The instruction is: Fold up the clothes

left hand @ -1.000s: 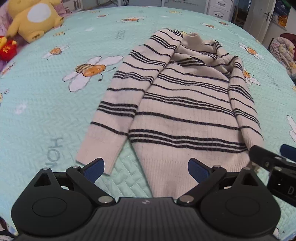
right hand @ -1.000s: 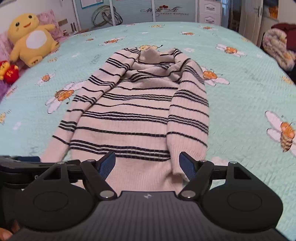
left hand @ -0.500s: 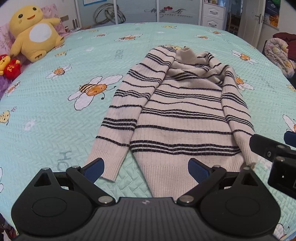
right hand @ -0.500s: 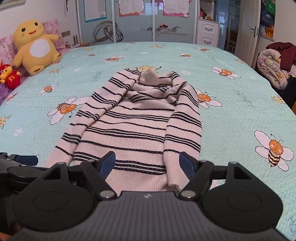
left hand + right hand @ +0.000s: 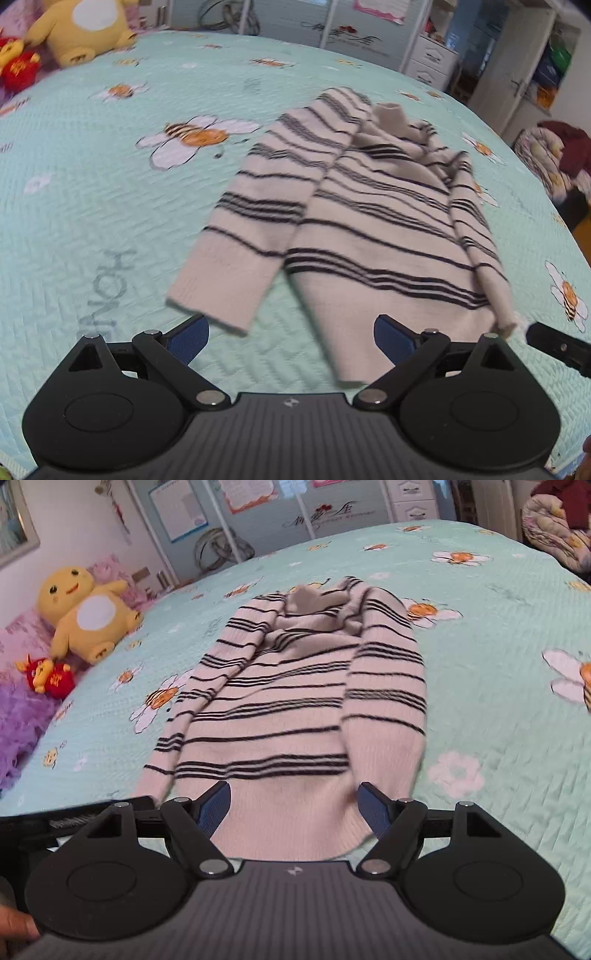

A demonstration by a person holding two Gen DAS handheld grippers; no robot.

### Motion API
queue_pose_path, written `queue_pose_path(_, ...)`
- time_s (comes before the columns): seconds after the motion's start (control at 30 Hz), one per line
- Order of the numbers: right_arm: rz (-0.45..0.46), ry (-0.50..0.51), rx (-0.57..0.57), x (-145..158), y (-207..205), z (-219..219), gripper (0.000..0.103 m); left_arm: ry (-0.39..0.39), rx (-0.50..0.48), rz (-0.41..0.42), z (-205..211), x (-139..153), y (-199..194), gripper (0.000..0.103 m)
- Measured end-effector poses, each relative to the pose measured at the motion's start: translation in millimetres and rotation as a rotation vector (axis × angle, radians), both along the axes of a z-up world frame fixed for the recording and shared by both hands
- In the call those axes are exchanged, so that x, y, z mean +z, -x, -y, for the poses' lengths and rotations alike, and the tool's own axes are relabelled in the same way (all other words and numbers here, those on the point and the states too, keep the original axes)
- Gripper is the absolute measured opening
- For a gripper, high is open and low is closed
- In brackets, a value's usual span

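Observation:
A cream sweater with black stripes point(image 5: 369, 221) point(image 5: 295, 709) lies flat on the bed, collar at the far end, hem nearest me, both sleeves laid down along its sides. My left gripper point(image 5: 291, 338) hovers open over the gap between the left sleeve cuff point(image 5: 218, 291) and the hem, holding nothing. My right gripper point(image 5: 293, 808) is open just above the hem's right half, with the right sleeve cuff point(image 5: 388, 771) by its right finger. The tip of the right gripper point(image 5: 557, 349) shows at the right edge of the left wrist view.
The bed has a mint quilt with bee prints point(image 5: 92, 206) point(image 5: 498, 664). A yellow plush toy point(image 5: 85, 616) and a small red toy point(image 5: 48, 675) sit at the far left. A pile of clothes point(image 5: 557, 158) lies beyond the bed's right side; cabinets stand behind.
Both cameras tilted and shifted: the left view swung left and closer to the left cuff, the right view rolled and moved nearer the hem. The sweater stayed put; both grippers stayed open.

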State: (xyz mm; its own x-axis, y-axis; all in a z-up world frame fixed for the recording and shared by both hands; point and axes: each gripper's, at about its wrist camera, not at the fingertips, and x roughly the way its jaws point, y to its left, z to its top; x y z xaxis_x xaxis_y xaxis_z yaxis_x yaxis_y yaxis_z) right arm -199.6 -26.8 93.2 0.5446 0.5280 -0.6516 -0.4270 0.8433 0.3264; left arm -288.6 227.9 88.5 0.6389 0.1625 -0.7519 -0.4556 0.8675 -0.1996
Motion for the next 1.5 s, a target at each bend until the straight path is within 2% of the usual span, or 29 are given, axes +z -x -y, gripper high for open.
queue_pose_path(0.07, 0.038, 0.019, -0.027, -12, 1, 5, 0.076, 0.003, 0.000, -0.007, -4, -6, -1, 0.095)
queue_pose_path(0.2, 0.144, 0.093, -0.039, -28, 1, 6, 0.076, 0.019, -0.055, 0.034, 3, -11, -5, 0.094)
queue_pose_path(0.37, 0.218, 0.178, -0.035, -40, -4, -3, 0.076, -0.015, -0.079, 0.042, 8, -16, -10, 0.094)
queue_pose_path(0.53, 0.219, 0.208, -0.027, -43, -6, -10, 0.076, -0.062, -0.075, -0.018, 10, -23, -16, 0.095)
queue_pose_path(0.67, 0.198, 0.271, -0.025, -43, -7, -21, 0.076, -0.056, -0.055, -0.098, 9, -30, -19, 0.095)
queue_pose_path(0.73, 0.194, 0.303, -0.026, -46, -10, -26, 0.076, -0.029, -0.040, -0.130, 7, -32, -19, 0.095)
queue_pose_path(0.8, 0.204, 0.309, -0.030, -47, -13, -28, 0.076, -0.009, -0.035, -0.125, 5, -32, -17, 0.095)
queue_pose_path(1.07, 0.248, 0.297, -0.063, -59, -32, -21, 0.074, -0.013, -0.012, -0.144, 1, -36, -18, 0.095)
queue_pose_path(1.1, 0.245, 0.287, -0.068, -59, -35, -18, 0.071, -0.014, -0.011, -0.146, 0, -37, -18, 0.095)
queue_pose_path(1.2, 0.235, 0.249, -0.075, -60, -43, -9, 0.043, -0.017, -0.005, -0.148, -1, -39, -18, 0.095)
queue_pose_path(1.23, 0.238, 0.232, -0.077, -58, -44, -6, 0.024, -0.019, -0.004, -0.148, -1, -39, -18, 0.095)
queue_pose_path(1.27, 0.248, 0.224, -0.083, -56, -45, -4, 0.011, -0.018, -0.002, -0.146, -2, -39, -18, 0.095)
queue_pose_path(1.4, 0.349, 0.258, -0.172, -40, -52, 13, 0.011, -0.017, 0.020, -0.131, -9, -37, -14, 0.095)
queue_pose_path(1.5, 0.409, 0.327, -0.313, -23, -75, 42, 0.010, -0.017, 0.039, -0.118, -15, -36, -12, 0.095)
